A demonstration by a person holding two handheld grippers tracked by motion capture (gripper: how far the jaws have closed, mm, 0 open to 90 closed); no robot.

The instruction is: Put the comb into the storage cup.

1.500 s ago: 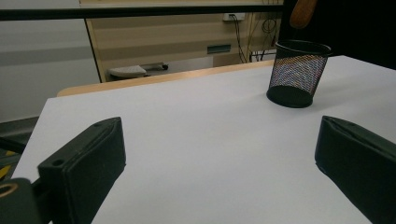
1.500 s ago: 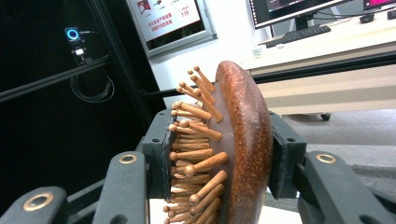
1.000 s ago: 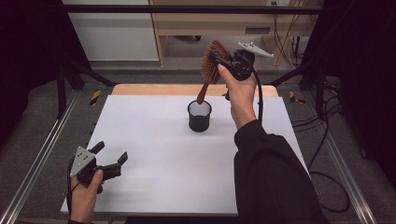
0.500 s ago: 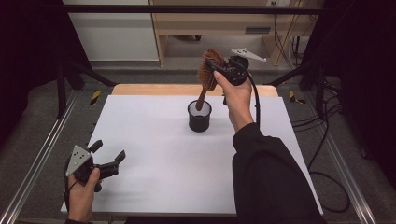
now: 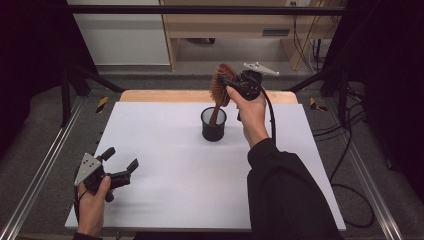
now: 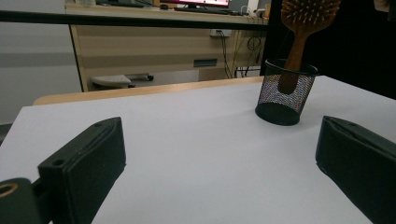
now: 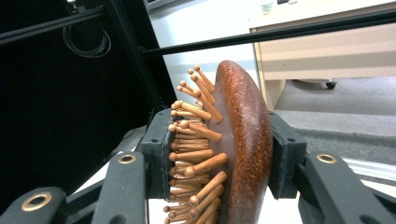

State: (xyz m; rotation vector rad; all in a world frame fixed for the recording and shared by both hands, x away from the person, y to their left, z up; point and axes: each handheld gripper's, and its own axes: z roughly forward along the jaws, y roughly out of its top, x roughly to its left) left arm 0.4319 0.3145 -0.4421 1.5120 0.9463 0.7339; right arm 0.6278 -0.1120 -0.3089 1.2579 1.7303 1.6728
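A white rectangular table top [image 5: 165,150] with a wooden far edge stands in a dim room, a pale wooden desk behind it. Near the far middle sits a black wire-mesh cup [image 5: 213,125], and the handle of a brown wooden hairbrush with peg bristles [image 5: 220,90] stands inside it, leaning. The right gripper [image 5: 231,89] clamps the brush head, one pad on the bristles, the other on the smooth back. The left gripper [image 5: 119,161] rests at the near left corner, jaws spread wide with nothing between them.
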